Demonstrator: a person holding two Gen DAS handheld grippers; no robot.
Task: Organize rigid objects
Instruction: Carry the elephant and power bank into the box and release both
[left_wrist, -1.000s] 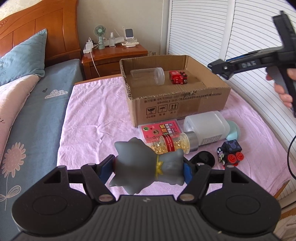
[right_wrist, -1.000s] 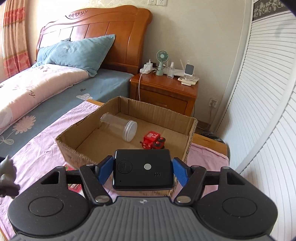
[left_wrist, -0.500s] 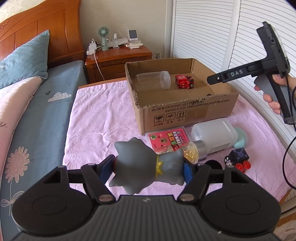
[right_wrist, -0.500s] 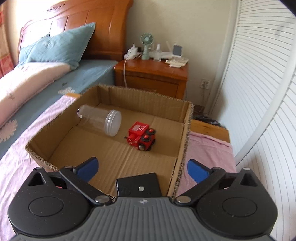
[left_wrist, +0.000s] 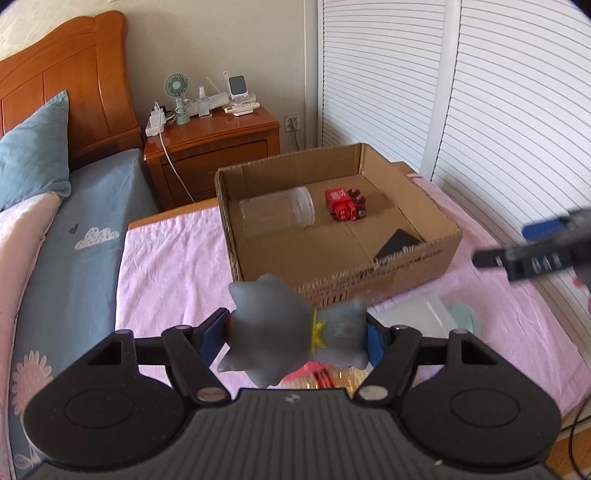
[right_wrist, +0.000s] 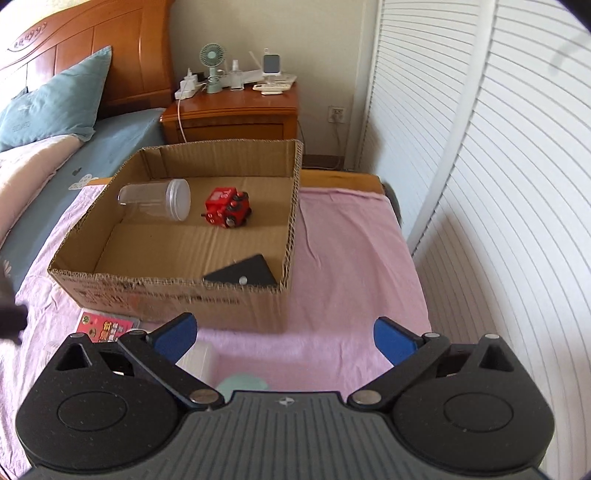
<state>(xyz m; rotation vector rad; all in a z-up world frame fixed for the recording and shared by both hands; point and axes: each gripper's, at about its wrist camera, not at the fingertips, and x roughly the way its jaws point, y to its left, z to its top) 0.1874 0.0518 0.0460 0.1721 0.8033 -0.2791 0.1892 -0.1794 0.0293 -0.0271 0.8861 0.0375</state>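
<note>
Your left claw (left_wrist: 297, 334) pinches the grey toy figure (left_wrist: 291, 332) across head and feet (looks light, rubbery); right claw (right_wrist: 284, 338) spread, empty.

1. Pink sheet (right_wrist: 351, 258) covers the surface, spread out ahead of both tongs.
2. Cardboard box (right_wrist: 177, 299) sits on the sheet, ahead & left of the right tongs, straight ahead of the left tongs.
3. Red label packet (right_wrist: 105, 326) flat on the sheet, just left of the right tongs, touching the box's near wall.
4. Translucent white bottle w/ teal cap (right_wrist: 242, 384) lies on the sheet under the right tongs.
</note>
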